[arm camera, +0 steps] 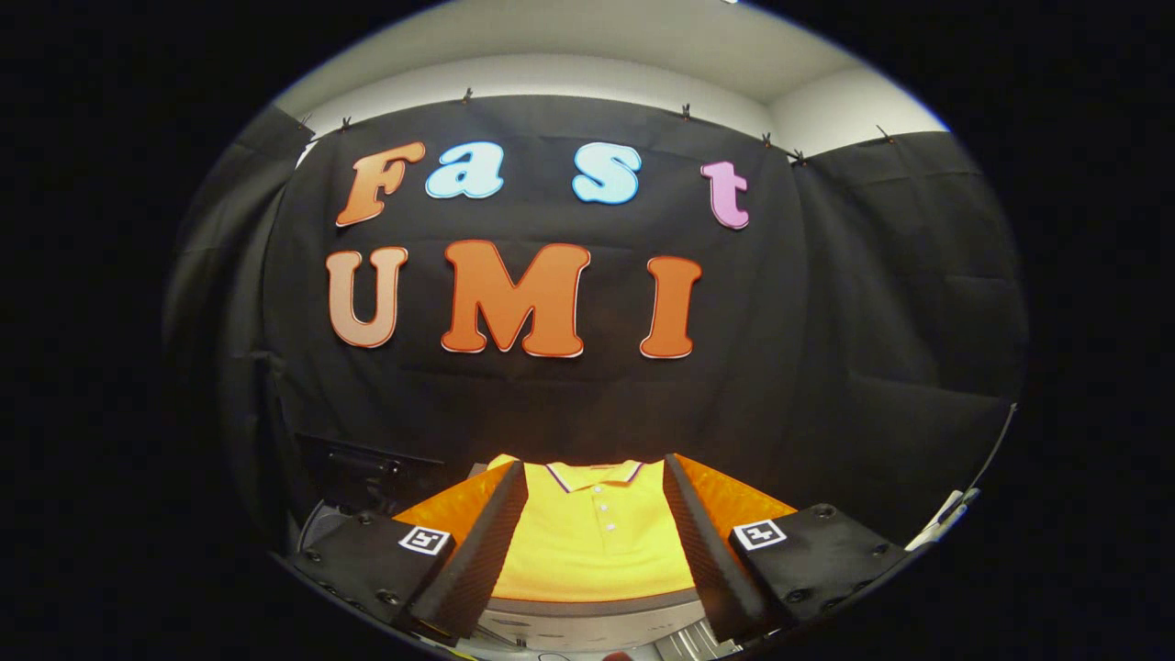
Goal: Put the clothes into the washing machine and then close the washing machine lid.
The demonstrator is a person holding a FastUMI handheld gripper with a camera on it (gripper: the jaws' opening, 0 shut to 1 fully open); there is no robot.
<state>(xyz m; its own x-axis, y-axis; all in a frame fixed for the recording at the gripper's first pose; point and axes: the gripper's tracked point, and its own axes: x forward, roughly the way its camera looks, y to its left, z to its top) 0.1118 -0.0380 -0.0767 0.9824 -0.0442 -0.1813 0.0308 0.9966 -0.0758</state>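
Gripper [595, 477] agape before flat, collared yellow polo shirt [595, 537].

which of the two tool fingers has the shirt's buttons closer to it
The right finger. The yellow polo shirt lies between the open tool fingers, and its white button placket sits nearer the right finger than the left.

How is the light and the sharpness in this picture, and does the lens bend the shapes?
In the gripper view, the yellow polo shirt is brightly lit and sharp between the open fingers of the hand-held gripper; the black cloth wall darkens toward its sides; the fisheye lens curves the wall's top edge and the white ceiling.
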